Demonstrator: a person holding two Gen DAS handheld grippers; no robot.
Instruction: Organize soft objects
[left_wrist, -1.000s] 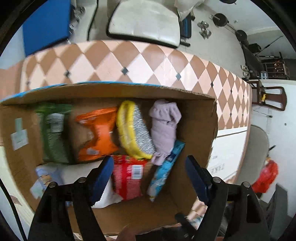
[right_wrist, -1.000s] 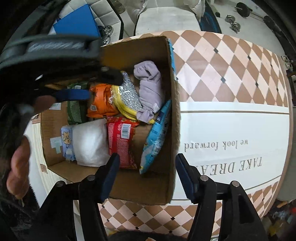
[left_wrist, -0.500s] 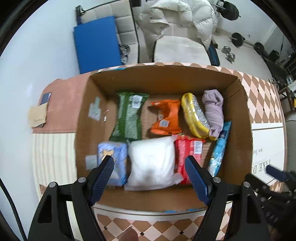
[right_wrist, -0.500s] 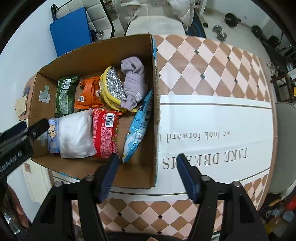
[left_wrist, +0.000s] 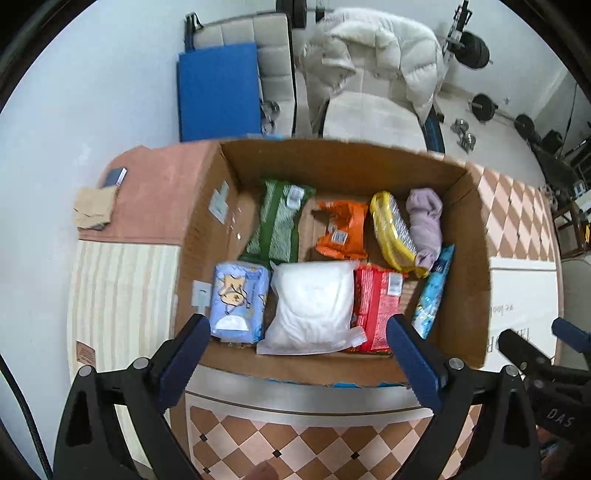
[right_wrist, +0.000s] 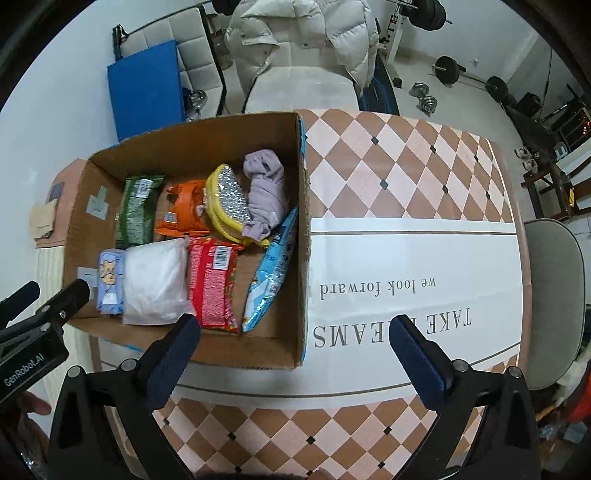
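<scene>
A cardboard box (left_wrist: 343, 162) (right_wrist: 177, 140) on the table holds several soft packs. At its back lie a green pack (left_wrist: 279, 221), an orange pack (left_wrist: 341, 230), a yellow-rimmed silver sponge (left_wrist: 389, 229) and a rolled lilac cloth (left_wrist: 424, 221) (right_wrist: 266, 184). Along the front lie a blue tissue pack (left_wrist: 238, 301), a white pillow pack (left_wrist: 314, 306) (right_wrist: 153, 280), a red pack (left_wrist: 376, 306) and a light-blue pouch (left_wrist: 432, 291) (right_wrist: 271, 273). My left gripper (left_wrist: 297, 350) hangs above the box's near edge, its jaws opening, nothing between them. My right gripper (right_wrist: 295, 350) hovers over the box's right front corner, jaws opening, empty.
The table (right_wrist: 406, 177) carries a checkered cloth with a white printed band right of the box. A chair with a white puffy coat (left_wrist: 369, 74) and a blue mat (left_wrist: 218, 92) stand behind the table. A grey chair (right_wrist: 554, 295) is at the right. Weights lie on the floor.
Both grippers rose and drew back from the box, and their jaws spread wider. The left one swung from inside the box to above its near edge, so the whole box now shows.
</scene>
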